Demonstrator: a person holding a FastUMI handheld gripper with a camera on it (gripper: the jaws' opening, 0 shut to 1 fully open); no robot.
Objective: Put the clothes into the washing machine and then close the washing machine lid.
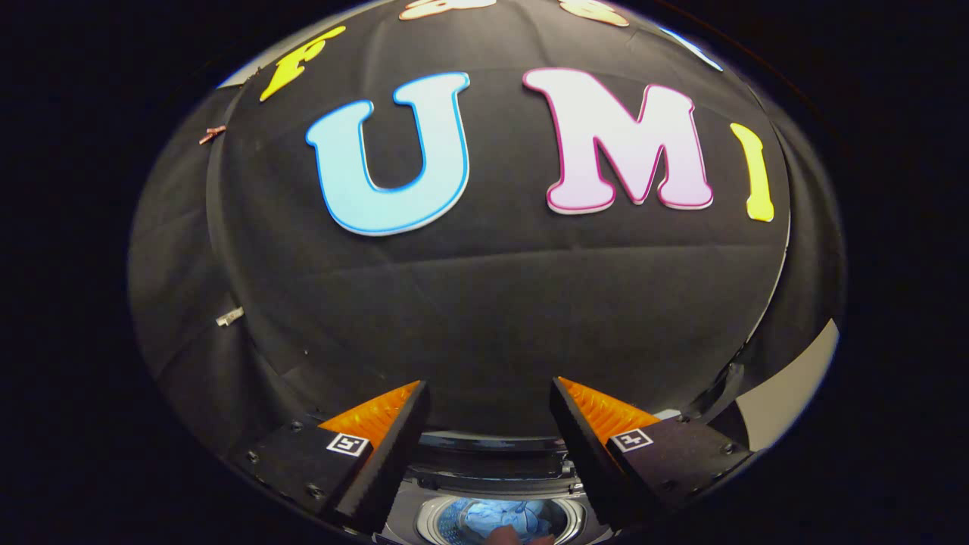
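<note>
The tongs [490,393] stood apart with nothing between them; below, the round steel washing-machine drum [501,518] lay open, pale blue clothes [500,516] inside.

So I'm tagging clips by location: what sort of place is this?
Likely a staged recording booth, not a home: black cloth wall behind a top-loading washing machine with clothes in its drum; the gripper is open above it.

The washing machine [492,484] sits low and near, below the spread fingers and seen through the gap between them. Its lid is open, exposing the round drum opening with a pale ring. Light blue clothes [503,518] lie bunched inside the drum.
</note>
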